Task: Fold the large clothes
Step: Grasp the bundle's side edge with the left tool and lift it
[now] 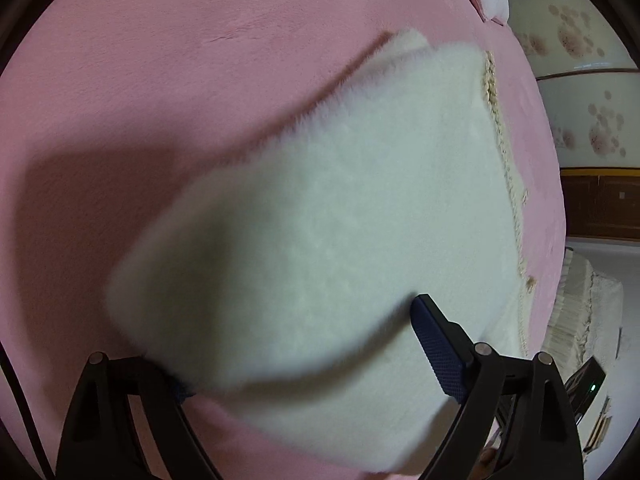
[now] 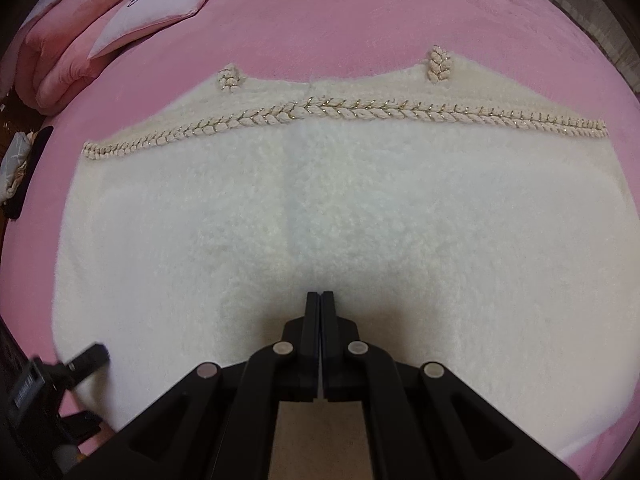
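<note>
A large white fluffy garment [image 2: 320, 208] with a braided beige trim [image 2: 340, 114] lies spread flat on a pink bed [image 2: 360, 12]. In the left wrist view the garment [image 1: 340, 208] fills the middle, with a raised fold of it lying between my fingers. My left gripper [image 1: 296, 344] is open at the garment's near corner; its right fingertip [image 1: 424, 312] shows and the left one is hidden by the fleece. My right gripper [image 2: 320, 294] is shut and empty, just above the garment's near middle. The left gripper also shows in the right wrist view [image 2: 86, 354].
Pink pillows [image 2: 72, 40] and a pale cushion [image 2: 160, 8] lie at the bed's far left. Dark items [image 2: 24, 168] sit off the bed's left side. In the left wrist view, a floral wall [image 1: 580, 80] and pale furniture [image 1: 588, 312] stand past the bed's right edge.
</note>
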### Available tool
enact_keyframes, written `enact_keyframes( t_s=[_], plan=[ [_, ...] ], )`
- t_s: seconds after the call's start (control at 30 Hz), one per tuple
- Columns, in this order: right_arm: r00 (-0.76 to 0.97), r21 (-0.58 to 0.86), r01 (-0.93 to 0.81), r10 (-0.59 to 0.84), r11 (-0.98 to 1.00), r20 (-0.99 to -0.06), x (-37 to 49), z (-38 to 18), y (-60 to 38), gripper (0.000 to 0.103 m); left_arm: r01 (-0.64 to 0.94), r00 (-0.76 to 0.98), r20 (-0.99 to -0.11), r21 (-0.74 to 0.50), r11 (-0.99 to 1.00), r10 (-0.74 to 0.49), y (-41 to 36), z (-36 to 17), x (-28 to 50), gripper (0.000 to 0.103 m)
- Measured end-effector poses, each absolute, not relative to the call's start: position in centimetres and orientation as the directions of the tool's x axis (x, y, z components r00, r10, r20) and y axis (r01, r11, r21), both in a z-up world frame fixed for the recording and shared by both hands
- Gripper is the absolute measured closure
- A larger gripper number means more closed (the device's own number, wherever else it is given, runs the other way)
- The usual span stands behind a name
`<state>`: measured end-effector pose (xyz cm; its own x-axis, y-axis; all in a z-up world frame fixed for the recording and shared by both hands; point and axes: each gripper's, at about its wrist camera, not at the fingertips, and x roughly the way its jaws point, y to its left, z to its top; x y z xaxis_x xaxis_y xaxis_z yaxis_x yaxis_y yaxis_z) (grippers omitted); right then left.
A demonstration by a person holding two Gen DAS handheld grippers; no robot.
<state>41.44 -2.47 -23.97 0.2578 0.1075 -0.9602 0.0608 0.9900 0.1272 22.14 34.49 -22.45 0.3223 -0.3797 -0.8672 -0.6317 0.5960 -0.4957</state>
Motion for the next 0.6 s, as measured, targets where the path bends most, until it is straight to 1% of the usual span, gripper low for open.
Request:
enact_keyframes(
  t_s=[0.1,0.17,0.23,0.37,0.43,0.6],
  plan=[
    [0.262,0.137,0.069,0.114,0.988,-0.958,41.3,-24.1,-2.3,0.103,-0.625,0.349,-0.878,-0.479,0.616,-0.329,33.6,-22.0,22.7,0.014],
    [0.265,0.141,0.066,0.119,0.988,-0.957,41.1,-24.0,-2.4,0.103,-0.596,0.367,-0.893,-0.441,0.671,-0.261,32.7,-21.0,22.1,0.022],
    [0.267,0.143,0.063,0.122,0.988,-0.956,41.0,-24.0,-2.1,0.103,-0.561,0.405,-0.893,-0.411,0.719,-0.196,31.4,-19.7,22.0,0.04],
    [0.27,0.149,0.052,0.13,0.987,-0.954,40.9,-24.0,-2.2,0.103,-0.547,0.46,-0.878,-0.4,0.735,-0.135,30.8,-17.7,20.8,0.06],
    [0.272,0.157,0.048,0.138,0.986,-0.952,41.0,-24.0,-2.5,0.103,-0.548,0.479,-0.868,-0.411,0.728,-0.13,30.6,-17.0,20.6,0.066],
    [0.283,0.179,0.047,0.159,0.983,-0.946,40.7,-23.9,-3.3,0.103,-0.491,0.503,-0.86,-0.366,0.791,-0.085,28.5,-14.1,20.7,0.071]
  ],
)
